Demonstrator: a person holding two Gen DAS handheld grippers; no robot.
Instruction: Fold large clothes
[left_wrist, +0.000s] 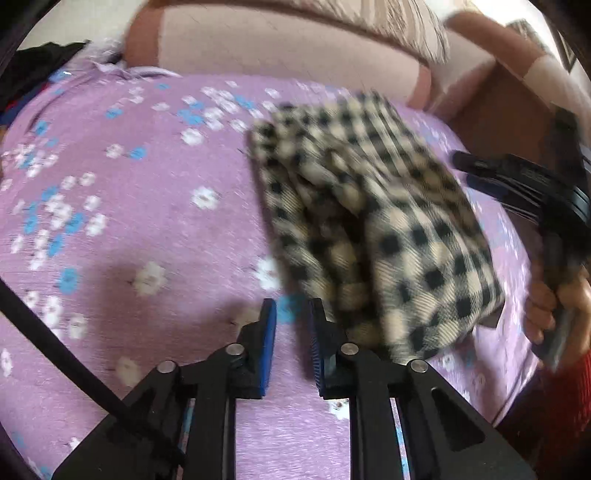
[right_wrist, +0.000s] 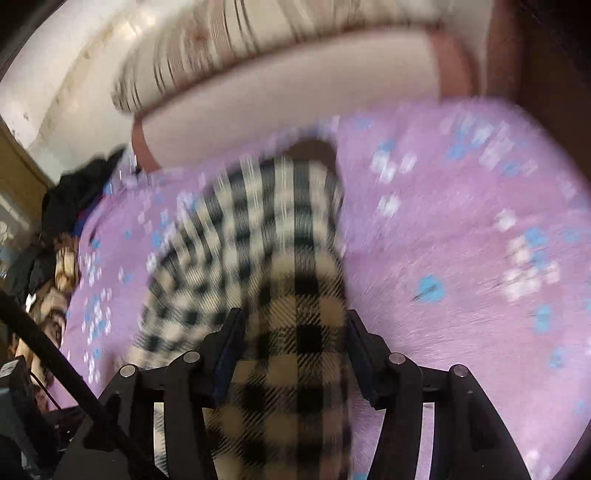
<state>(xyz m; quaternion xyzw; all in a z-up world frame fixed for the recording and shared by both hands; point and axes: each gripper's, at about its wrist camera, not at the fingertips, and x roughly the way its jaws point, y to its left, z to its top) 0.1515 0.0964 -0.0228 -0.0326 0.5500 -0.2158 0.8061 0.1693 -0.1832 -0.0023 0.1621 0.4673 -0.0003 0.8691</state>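
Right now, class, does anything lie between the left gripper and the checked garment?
Nothing visible does. The left gripper, its jaws apart and empty, sits right beside the checked garment, with only bare purple floral bedsheet between them.

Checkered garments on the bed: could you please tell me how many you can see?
1. A single black-and-cream checkered garment lies folded on the purple floral bedsheet, with one end between the right gripper fingers. Dark clothes heaped at the bed's edge may hide others.

Floral purple bedspread (left_wrist: 147, 206), padded headboard (left_wrist: 280, 48)
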